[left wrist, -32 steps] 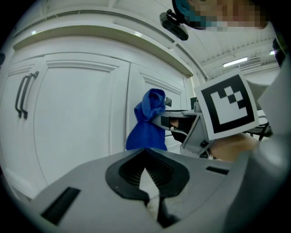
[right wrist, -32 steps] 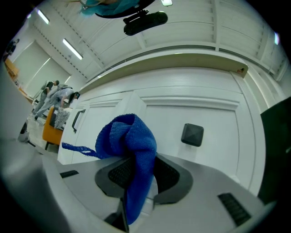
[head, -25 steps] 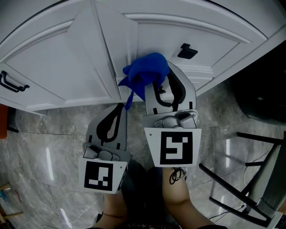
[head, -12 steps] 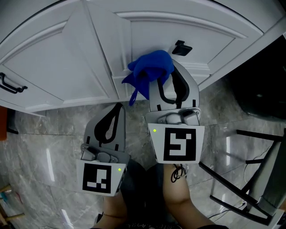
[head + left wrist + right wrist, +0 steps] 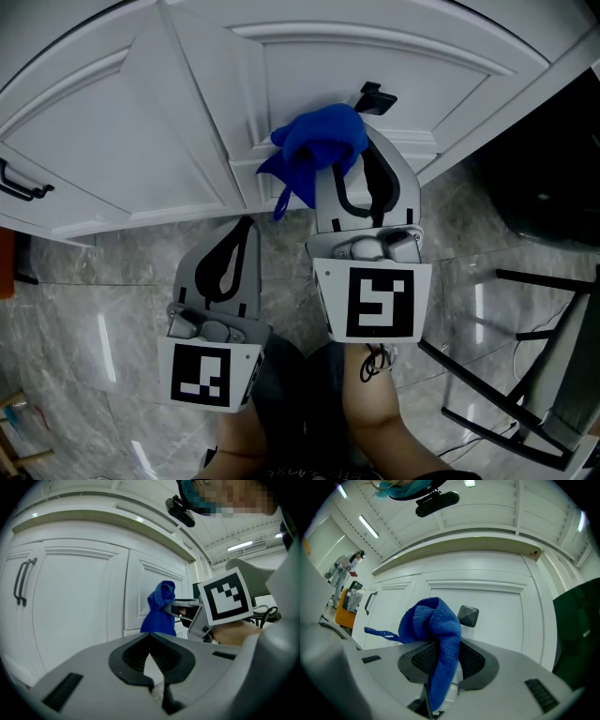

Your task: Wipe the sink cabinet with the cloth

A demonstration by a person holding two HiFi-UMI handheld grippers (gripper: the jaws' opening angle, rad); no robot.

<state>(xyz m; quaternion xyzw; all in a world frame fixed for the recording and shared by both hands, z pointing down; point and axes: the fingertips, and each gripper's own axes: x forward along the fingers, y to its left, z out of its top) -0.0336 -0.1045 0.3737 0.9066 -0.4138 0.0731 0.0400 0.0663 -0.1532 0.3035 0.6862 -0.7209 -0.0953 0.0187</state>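
Observation:
The white sink cabinet (image 5: pixel 187 112) fills the top of the head view, with a black knob (image 5: pixel 373 97) on its right door. My right gripper (image 5: pixel 354 157) is shut on a bunched blue cloth (image 5: pixel 314 148), which is held against the door frame just left of the knob. In the right gripper view the cloth (image 5: pixel 436 634) hangs down between the pads (image 5: pixel 471 660), and the knob (image 5: pixel 468 616) sits just behind it. My left gripper (image 5: pixel 246 225) hovers lower left over the floor, shut and empty. It points at the cabinet (image 5: pixel 79 602), with the cloth (image 5: pixel 161 609) to its right.
A black bar handle (image 5: pixel 19 183) is on the left door. Grey marble floor (image 5: pixel 112 309) lies below the cabinet. A black metal frame (image 5: pixel 525 375) stands at the lower right, and a dark recess (image 5: pixel 553 187) is beside the cabinet. The person's legs show at the bottom.
My right gripper has carried the cloth a little to the right along the door, closer to the black knob. The left gripper has barely moved.

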